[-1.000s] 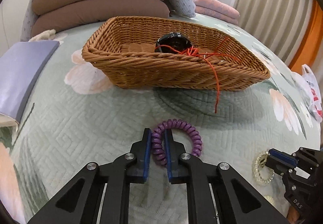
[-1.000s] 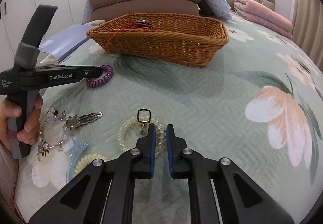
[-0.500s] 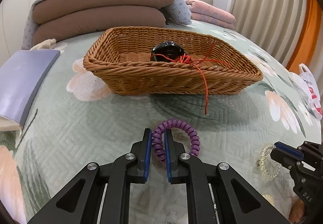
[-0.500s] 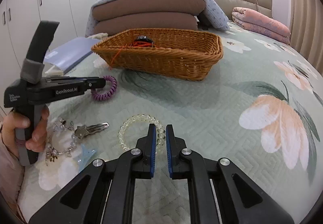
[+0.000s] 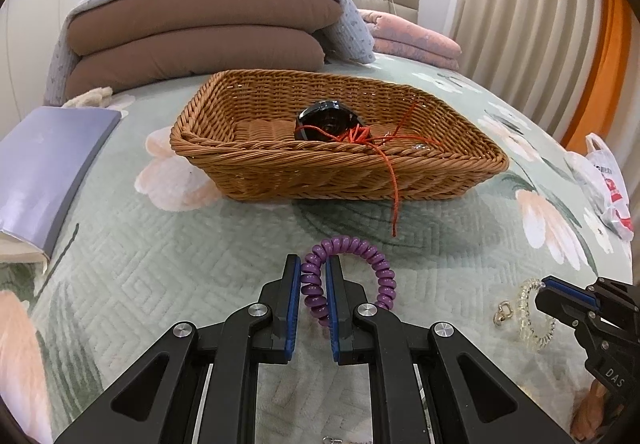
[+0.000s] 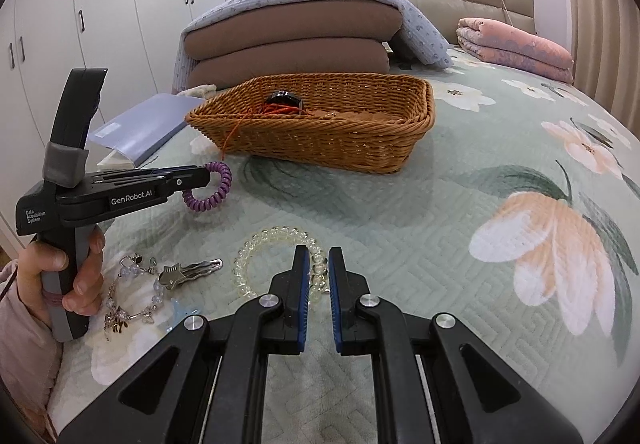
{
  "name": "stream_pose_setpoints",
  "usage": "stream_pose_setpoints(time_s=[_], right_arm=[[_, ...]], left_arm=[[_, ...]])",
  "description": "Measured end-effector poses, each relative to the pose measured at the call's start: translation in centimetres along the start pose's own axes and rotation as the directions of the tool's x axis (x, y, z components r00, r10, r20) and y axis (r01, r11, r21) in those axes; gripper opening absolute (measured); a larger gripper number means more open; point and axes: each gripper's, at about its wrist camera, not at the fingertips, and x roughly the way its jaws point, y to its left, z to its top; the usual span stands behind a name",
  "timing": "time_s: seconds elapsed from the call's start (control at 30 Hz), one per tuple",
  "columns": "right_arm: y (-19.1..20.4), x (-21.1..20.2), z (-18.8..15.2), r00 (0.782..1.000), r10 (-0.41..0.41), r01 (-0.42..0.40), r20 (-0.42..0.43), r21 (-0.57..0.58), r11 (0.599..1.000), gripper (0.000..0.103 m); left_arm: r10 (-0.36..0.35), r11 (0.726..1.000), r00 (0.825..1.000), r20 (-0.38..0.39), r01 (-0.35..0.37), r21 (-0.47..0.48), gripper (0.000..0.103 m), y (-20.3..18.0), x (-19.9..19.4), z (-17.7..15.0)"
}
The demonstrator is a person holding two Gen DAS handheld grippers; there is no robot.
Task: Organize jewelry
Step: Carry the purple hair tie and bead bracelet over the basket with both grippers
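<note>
Jewelry is seen scattered over a green quilted bedspread [image 6: 400,212] printed with pale flowers, and a wicker basket [image 5: 340,172] is set farther back on it, in front of stacked brown cushions [image 5: 200,36] draped with a blue-grey blanket. Inside the basket a black round object [image 5: 326,120] is lodged beside a tangle of red cord [image 5: 394,180], one strand of which is hung over the near rim and down onto the bedspread. The left gripper [image 5: 313,276] is clenched on a purple spiral coil band [image 5: 360,264]: the left side of the loop is pinched between the blue pads, and the rest is curved out to the right, near the basket's front wall. In the right wrist view the same band [image 6: 212,188] is shown dangling from the fingertips of the left gripper [image 6: 202,176], clear of the bedspread, while the handle is gripped by a hand [image 6: 76,268]. The right gripper [image 6: 318,268] is closed on a clear beaded bracelet [image 6: 256,256], a section of beads being caught between its pads; whether the ring is lifted cannot be told. To the left of the bracelet, a star-topped hair clip [image 6: 188,272], a beaded charm chain [image 6: 132,296] and a light blue clip [image 6: 182,314] are left lying close together. A lavender folder [image 5: 44,164] is laid at the far left, and a white plastic bag [image 5: 604,184] is seen at the right edge.
</note>
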Motion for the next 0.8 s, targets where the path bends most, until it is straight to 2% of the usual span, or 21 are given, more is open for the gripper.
stream_pose_setpoints(time_s=[0.17,0.37,0.57,0.67,0.8], right_arm=[[-0.2,-0.4,0.1,1.0,0.003,-0.003,0.022,0.01,1.0,0.011],[-0.6,-1.3,0.4,0.997,0.024,-0.027,0.069,0.034,0.999,0.011],[-1.0,-2.0,0.9,0.995,0.013,-0.018,0.097,0.047,0.999,0.011],[-1.0,-2.8,2.4,0.992,-0.002,-0.004,0.129,0.047,0.999,0.011],[-0.9,-3.4,6.4,0.986,-0.012,0.005,0.168,0.042,0.999,0.011]], left_arm=[[-0.006,1.0,1.0,0.018,0.006,-0.014,0.012,0.3,-0.5,0.0],[-0.069,0.996,0.991,0.116,0.075,-0.041,0.012,0.6,-2.4,0.1],[-0.089,0.995,0.983,0.159,0.096,-0.037,0.012,0.4,-3.4,0.4],[-0.092,0.995,0.982,0.168,0.098,-0.026,0.012,0.0,-4.1,0.9],[-0.089,0.995,0.977,0.196,0.094,-0.018,0.012,-0.1,-5.5,2.7]])
